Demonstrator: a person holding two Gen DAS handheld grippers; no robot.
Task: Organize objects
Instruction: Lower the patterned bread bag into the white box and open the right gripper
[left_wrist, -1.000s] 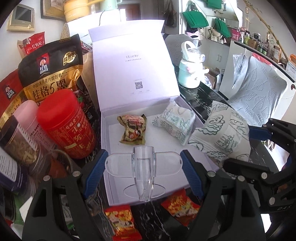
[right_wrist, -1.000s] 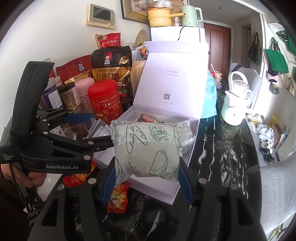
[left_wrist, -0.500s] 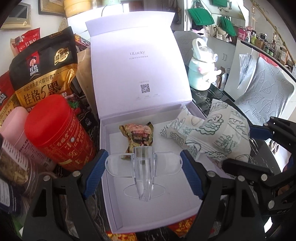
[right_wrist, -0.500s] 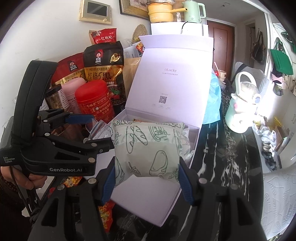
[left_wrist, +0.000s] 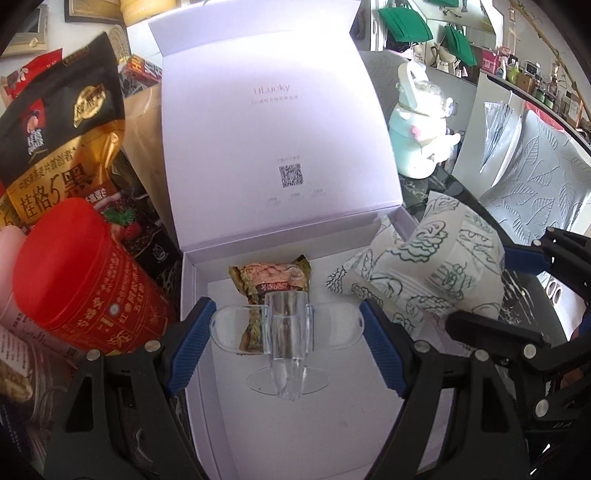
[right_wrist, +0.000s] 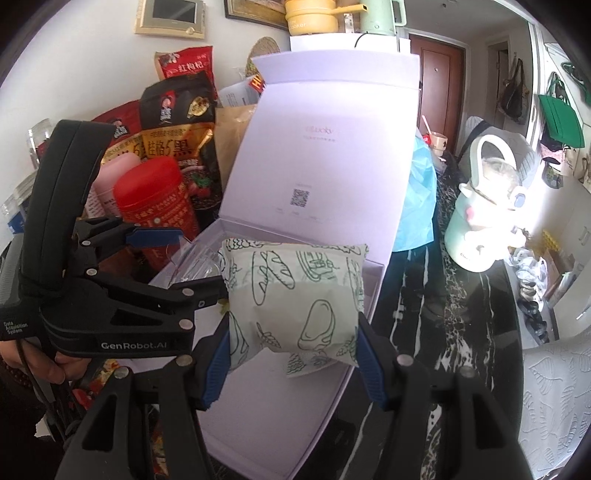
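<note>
Two tools hover over the open white cardboard gift box (left_wrist: 295, 424): the right tool (right_wrist: 293, 341) grips a white pillow-shaped snack packet with green line drawings (right_wrist: 295, 295), now carried in over the box's right wall from outside it a second ago. The left tool (left_wrist: 286, 345), pinching a clear plastic airplane-shaped piece (left_wrist: 286, 332), has advanced toward the brown foil snack (left_wrist: 271, 277) just ahead, so both loads look near release.

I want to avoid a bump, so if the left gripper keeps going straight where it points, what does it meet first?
Probably the brown snack packet lying in the white box, just ahead of the left gripper, which is holding a clear plastic piece. Behind it stands the raised lid. Depth is uncertain.
</note>
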